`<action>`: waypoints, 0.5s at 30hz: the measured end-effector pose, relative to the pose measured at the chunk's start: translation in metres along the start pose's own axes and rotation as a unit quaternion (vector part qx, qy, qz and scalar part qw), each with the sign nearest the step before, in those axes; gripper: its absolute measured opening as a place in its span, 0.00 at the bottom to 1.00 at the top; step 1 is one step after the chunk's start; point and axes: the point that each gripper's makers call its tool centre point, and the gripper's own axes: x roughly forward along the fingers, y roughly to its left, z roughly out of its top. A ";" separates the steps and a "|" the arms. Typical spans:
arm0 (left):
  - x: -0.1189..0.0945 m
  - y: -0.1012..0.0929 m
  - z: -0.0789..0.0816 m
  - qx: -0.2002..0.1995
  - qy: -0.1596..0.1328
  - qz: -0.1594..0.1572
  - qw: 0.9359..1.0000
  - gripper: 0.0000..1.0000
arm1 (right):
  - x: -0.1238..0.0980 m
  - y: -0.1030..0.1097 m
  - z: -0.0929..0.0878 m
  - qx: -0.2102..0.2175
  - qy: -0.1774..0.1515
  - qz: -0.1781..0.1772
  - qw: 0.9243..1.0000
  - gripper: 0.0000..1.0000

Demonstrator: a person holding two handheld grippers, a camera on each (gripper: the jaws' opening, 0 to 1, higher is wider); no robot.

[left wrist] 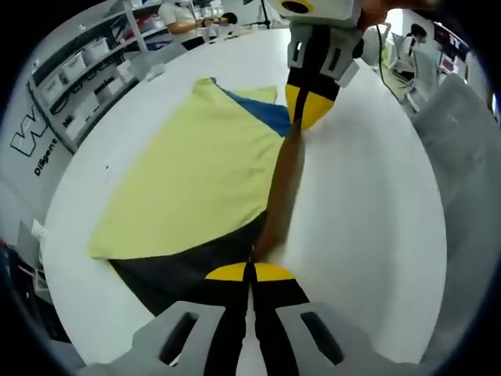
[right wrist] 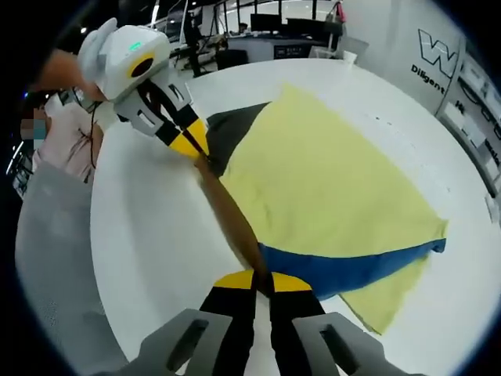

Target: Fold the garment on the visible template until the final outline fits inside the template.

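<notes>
white table: both hand-held grippers (left, right) clenched on garment edge, stretched taut.

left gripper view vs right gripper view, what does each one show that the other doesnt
Left gripper view alone: shelving with white bins beyond the table, and the right gripper pinching the garment's far end.

Right gripper view alone: dark monitors in the background, and the left gripper clamped on the opposite end.

Both: the white table, the garment with its yellow, blue and dark panels, and a brown edge stretched between the two grippers.
</notes>
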 end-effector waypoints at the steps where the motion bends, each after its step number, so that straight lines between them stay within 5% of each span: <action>1: -0.001 -0.003 -0.001 0.000 0.001 -0.002 1.000 0.00 | 0.000 0.001 -0.001 -0.001 0.002 0.002 1.000 0.00; 15: -0.023 -0.040 -0.005 -0.010 0.006 -0.008 1.000 0.00 | -0.017 0.039 -0.017 0.002 0.029 0.038 0.999 0.00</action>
